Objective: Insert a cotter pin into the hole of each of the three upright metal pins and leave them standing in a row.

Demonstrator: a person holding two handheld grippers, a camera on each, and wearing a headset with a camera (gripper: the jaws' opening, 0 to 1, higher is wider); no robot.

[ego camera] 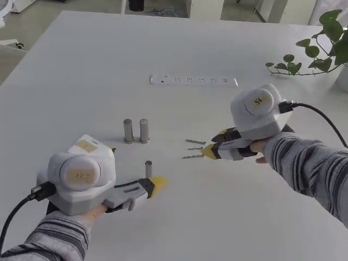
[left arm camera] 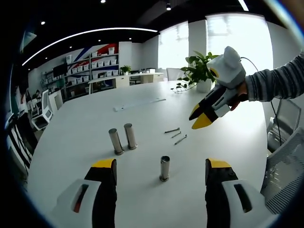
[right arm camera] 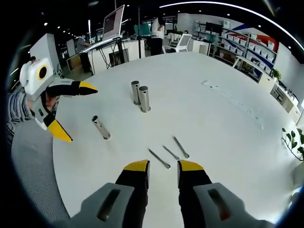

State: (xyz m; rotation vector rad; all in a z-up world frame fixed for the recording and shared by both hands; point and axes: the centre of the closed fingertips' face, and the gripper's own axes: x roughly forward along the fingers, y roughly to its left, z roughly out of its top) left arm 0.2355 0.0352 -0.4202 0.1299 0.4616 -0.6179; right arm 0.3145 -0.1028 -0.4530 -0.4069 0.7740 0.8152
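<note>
Three smooth cylindrical metal pins (ego camera: 144, 130) upright; thin cotter pins (ego camera: 194, 148) flat on matte white table (ego camera: 217, 43), open-plan office. Left gripper (left arm camera: 161, 164) gaping, empty; right gripper (right arm camera: 163, 165) slightly parted, empty.

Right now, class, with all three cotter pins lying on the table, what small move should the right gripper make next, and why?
Probably lower the right gripper onto the nearest cotter pin and close on it. Its jaws stand apart and empty, the three cotter pins lie loose just ahead of them, and none of the upright metal pins holds one yet.
</note>
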